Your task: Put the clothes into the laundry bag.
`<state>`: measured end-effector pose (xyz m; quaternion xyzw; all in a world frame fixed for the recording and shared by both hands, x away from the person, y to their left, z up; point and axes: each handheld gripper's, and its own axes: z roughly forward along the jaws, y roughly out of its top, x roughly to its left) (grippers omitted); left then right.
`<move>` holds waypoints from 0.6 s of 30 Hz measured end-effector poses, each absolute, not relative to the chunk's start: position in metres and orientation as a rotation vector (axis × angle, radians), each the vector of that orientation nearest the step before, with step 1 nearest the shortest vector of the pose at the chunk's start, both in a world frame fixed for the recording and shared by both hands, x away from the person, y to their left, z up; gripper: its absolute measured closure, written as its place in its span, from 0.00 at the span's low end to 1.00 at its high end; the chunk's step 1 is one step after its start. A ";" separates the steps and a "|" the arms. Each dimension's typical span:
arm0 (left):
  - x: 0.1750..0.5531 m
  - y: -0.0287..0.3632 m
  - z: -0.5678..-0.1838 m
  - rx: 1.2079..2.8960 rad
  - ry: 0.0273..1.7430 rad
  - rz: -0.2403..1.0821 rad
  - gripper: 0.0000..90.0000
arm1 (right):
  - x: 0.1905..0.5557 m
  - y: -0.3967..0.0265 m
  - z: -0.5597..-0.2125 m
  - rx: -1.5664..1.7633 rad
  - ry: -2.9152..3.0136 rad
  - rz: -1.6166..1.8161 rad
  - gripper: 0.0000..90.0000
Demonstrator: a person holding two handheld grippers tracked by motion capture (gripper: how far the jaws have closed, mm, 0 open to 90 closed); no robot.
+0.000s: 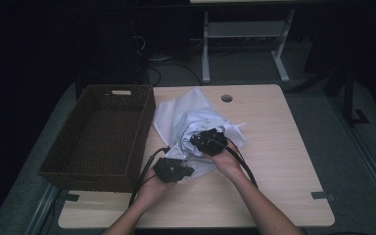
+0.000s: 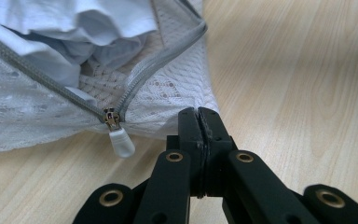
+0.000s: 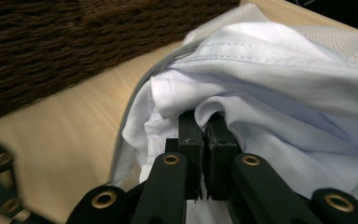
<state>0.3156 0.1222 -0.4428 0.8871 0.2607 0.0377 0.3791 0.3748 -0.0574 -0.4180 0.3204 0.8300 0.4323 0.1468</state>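
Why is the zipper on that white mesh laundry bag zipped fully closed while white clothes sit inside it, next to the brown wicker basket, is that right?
Not quite: the zipper is open, not closed. In the left gripper view its two grey tracks spread apart from the slider, and white clothes show through the gap in the mesh laundry bag. The rest holds: the bag lies beside the brown wicker basket.

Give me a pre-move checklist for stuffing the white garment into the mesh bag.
1. Left gripper pinching the mesh bag edge: ok, jaws shut on it.
2. Right gripper holding the white garment: ok, shut on a fold.
3. Zipper open: ok, the tracks spread apart.
4. Garment fully inside: not ok, much lies outside.
5. Wicker basket ready beside the bag: ok.
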 end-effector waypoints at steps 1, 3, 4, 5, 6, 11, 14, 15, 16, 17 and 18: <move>0.316 0.122 -0.443 2.268 0.664 0.096 0.99 | 0.377 -0.056 -0.419 0.930 2.389 1.242 0.96; 0.316 0.122 -0.443 2.267 0.666 0.098 0.99 | 0.382 -0.053 -0.419 0.951 2.386 1.229 0.96; 0.316 0.122 -0.443 2.267 0.667 0.096 0.99 | 0.384 -0.051 -0.419 0.955 2.384 1.229 0.96; 0.316 0.122 -0.443 2.267 0.665 0.096 0.99 | 0.386 -0.049 -0.419 0.962 2.384 1.223 0.96; 0.316 0.122 -0.443 2.268 0.665 0.096 0.99 | 0.388 -0.047 -0.419 0.972 2.382 1.219 0.96; 0.315 0.122 -0.444 2.279 0.661 0.095 0.99 | 0.400 -0.035 -0.422 1.002 2.391 1.176 0.96; 0.315 0.122 -0.444 2.279 0.662 0.098 0.99 | 0.408 -0.030 -0.425 1.022 2.384 1.177 0.95; 0.315 0.123 -0.443 2.277 0.664 0.096 0.99 | 0.410 -0.028 -0.427 1.030 2.382 1.180 0.95; 0.315 0.123 -0.443 2.275 0.665 0.095 0.99 | 0.412 -0.027 -0.429 1.028 2.384 1.177 0.95; 0.315 0.123 -0.443 2.277 0.664 0.097 0.99 | 0.413 -0.026 -0.431 1.023 2.390 1.168 0.95; 0.315 0.123 -0.443 2.276 0.666 0.100 0.99 | 0.414 -0.025 -0.432 1.020 2.395 1.164 0.95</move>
